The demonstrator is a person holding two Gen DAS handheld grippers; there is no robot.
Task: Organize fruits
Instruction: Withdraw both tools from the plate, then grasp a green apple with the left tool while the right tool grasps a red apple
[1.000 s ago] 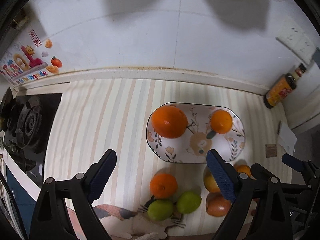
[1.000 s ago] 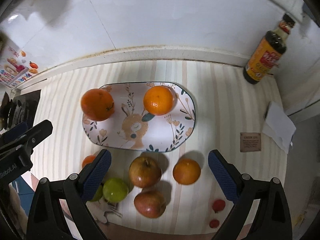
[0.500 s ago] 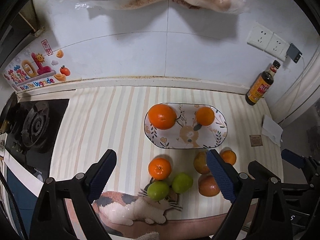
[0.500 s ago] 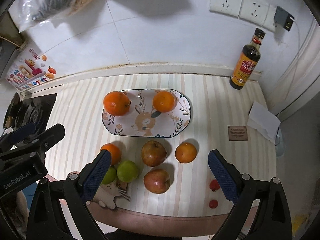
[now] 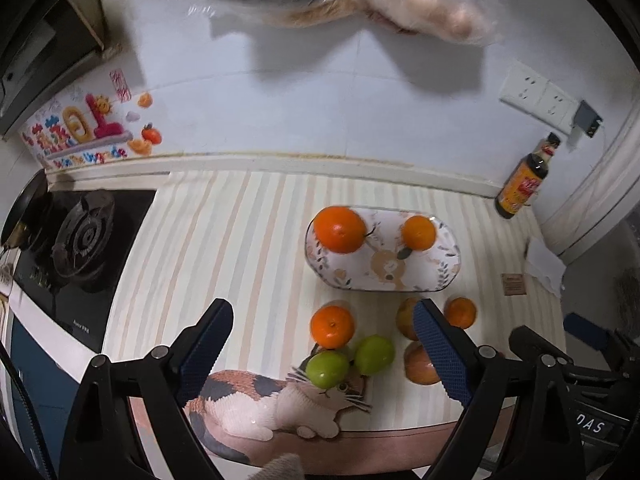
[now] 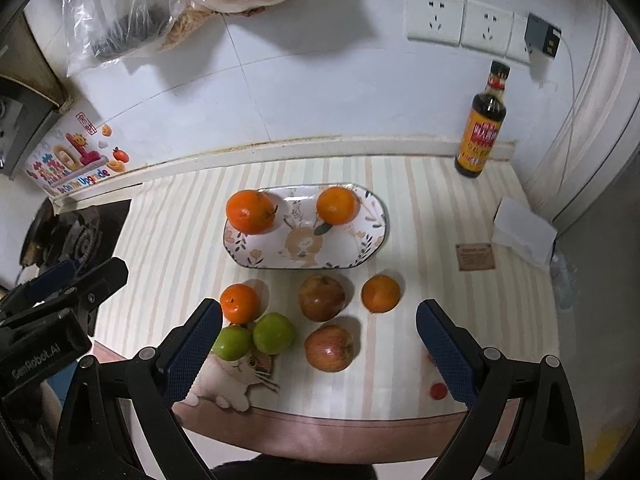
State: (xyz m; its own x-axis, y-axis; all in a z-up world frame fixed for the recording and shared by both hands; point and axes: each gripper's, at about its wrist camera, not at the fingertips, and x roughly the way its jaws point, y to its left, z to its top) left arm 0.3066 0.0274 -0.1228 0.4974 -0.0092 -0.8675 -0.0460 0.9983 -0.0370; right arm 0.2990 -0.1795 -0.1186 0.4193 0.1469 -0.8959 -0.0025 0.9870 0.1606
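Fruit on my striped countertop (image 6: 420, 208), seen from farther back than a second ago: I have drawn both grippers up and away, so the wall sockets (image 6: 436, 16) and hanging plastic bags (image 6: 160, 12) have come into view. My left gripper (image 5: 324, 344) and right gripper (image 6: 320, 344) both hang with jaws spread wide, holding nothing. The patterned plate (image 6: 360, 248) bears two oranges, a larger orange (image 6: 251, 211) at its left end and a smaller orange (image 6: 337, 205) toward its right. Loose in front of the plate lie a left orange (image 6: 240, 303), two green apples (image 6: 273, 333) touching each other, two red apples (image 6: 322, 297), and a right orange (image 6: 380, 293). The retreat suggests a placement just finished; I judge six fruits await sorting, and either gripper is free for the next pick.
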